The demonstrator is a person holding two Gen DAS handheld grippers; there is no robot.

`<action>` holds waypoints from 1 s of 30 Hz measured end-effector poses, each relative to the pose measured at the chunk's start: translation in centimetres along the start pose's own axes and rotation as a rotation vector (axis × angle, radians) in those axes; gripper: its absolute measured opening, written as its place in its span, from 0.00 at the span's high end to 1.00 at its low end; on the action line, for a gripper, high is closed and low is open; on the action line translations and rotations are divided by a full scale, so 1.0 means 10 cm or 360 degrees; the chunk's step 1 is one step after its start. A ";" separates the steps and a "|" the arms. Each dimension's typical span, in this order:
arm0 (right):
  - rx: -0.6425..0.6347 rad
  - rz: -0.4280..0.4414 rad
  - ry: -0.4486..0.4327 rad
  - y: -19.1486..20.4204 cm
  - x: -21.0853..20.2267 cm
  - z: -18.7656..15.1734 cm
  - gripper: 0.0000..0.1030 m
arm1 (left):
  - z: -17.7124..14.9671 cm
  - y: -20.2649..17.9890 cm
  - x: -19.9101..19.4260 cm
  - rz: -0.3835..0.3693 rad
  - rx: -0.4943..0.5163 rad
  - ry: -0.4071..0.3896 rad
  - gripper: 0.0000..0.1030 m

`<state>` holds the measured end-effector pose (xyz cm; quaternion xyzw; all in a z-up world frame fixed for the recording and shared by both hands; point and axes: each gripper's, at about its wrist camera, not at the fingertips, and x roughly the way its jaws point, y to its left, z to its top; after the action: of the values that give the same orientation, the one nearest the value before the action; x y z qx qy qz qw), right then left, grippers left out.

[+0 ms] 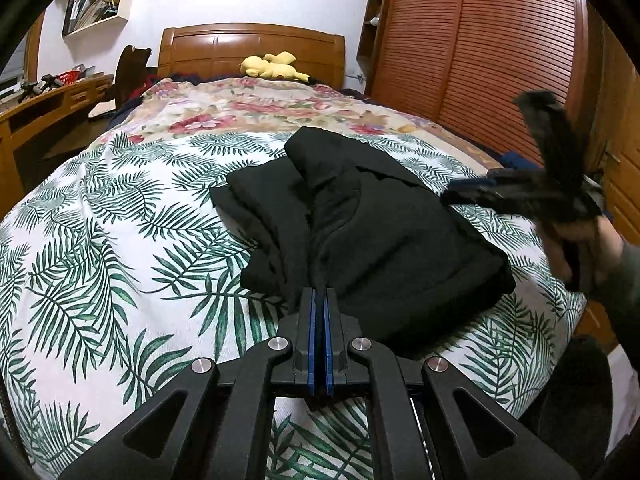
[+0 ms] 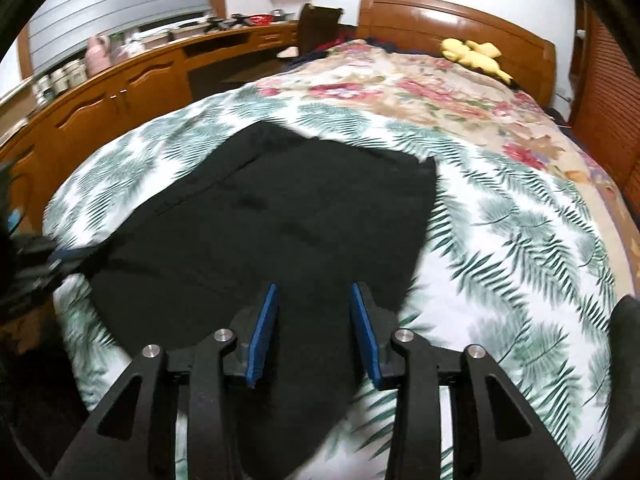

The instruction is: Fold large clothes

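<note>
Centrally, a black garment (image 1: pixel 360 232) lies partly folded on a bed's leaf-print cover (image 1: pixel 120 240), bunched into thick overlapping layers in my left wrist view and filling the middle of the frame in my right wrist view, where it looks flatter and blurred. My left gripper (image 1: pixel 320 294) sits at the lower centre of its frame with its blue-padded jaws pressed together at the garment's near edge; a dark fold of cloth rises right at the tips, though I cannot tell whether any fabric is pinched between them. My right gripper (image 2: pixel 314 292) hovers over the near part of the garment, its jaws standing apart with nothing clamped between the blue pads, only black cloth seen beneath. From the left camera that right gripper shows as a dark smear at the right edge, held in a hand (image 1: pixel 576 252). Beyond the leaf-print cover, a floral quilt (image 1: pixel 260 108) runs toward the wooden headboard (image 1: pixel 252 46), where a yellow plush toy (image 1: pixel 272 67) rests at upper centre. A slatted wooden wardrobe (image 1: pixel 480 60) fills the upper right.
</note>
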<state>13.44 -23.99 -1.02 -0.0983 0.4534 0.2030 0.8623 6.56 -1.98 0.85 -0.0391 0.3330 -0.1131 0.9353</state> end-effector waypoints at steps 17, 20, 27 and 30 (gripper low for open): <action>0.0338 0.0068 0.0194 -0.92 1.13 0.65 0.23 | 0.00 0.03 0.08 0.0001 0.0021 0.0014 0.97; 0.0419 0.0152 0.0236 -0.99 1.28 0.63 0.23 | -0.01 0.04 0.07 0.0002 0.0028 0.0017 0.97; 0.0593 0.0381 0.0292 -1.09 1.41 0.58 0.43 | -0.02 0.06 0.05 0.0002 0.0023 0.0019 0.97; 0.0518 0.0370 0.0263 -1.01 1.30 0.60 0.64 | -0.02 0.06 0.02 0.0004 0.0020 0.0013 0.96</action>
<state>28.88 -27.58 -8.44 0.0788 0.5576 0.2163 0.7975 6.71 -1.43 0.45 -0.0323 0.3361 -0.1144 0.9343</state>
